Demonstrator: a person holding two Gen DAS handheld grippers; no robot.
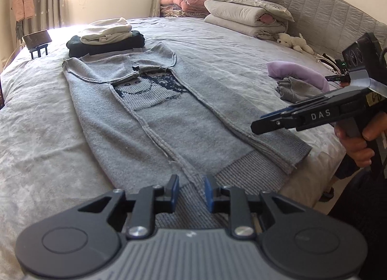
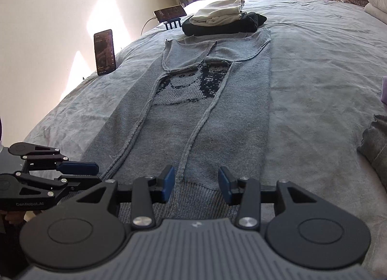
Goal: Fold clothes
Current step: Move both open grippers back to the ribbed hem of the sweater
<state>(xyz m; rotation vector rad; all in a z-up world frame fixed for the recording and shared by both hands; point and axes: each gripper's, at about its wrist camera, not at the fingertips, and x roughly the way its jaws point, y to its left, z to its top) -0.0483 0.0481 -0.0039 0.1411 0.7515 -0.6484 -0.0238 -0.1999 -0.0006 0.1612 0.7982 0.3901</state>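
A grey knitted sweater (image 1: 169,122) (image 2: 205,122) with a dark blue face pattern lies flat on the bed, hem toward me and both sleeves folded lengthwise over its front. My left gripper (image 1: 191,190) hovers at the ribbed hem, open, with the end of a folded sleeve lying loose between its blue pads. My right gripper (image 2: 196,182) is open over the hem farther right, nothing pinched. Each gripper shows in the other's view: the right one (image 1: 261,122) in a hand at the bed's edge, the left one (image 2: 95,174) low on the left.
A stack of folded clothes (image 1: 106,38) (image 2: 222,18) sits beyond the sweater's collar. A phone on a stand (image 2: 170,12) and an upright phone (image 2: 105,52) stand on the bed's left side. Folded quilts (image 1: 246,13), a plush toy (image 1: 293,41), a purple pillow (image 1: 300,73) and a crumpled grey garment (image 1: 297,90) lie right.
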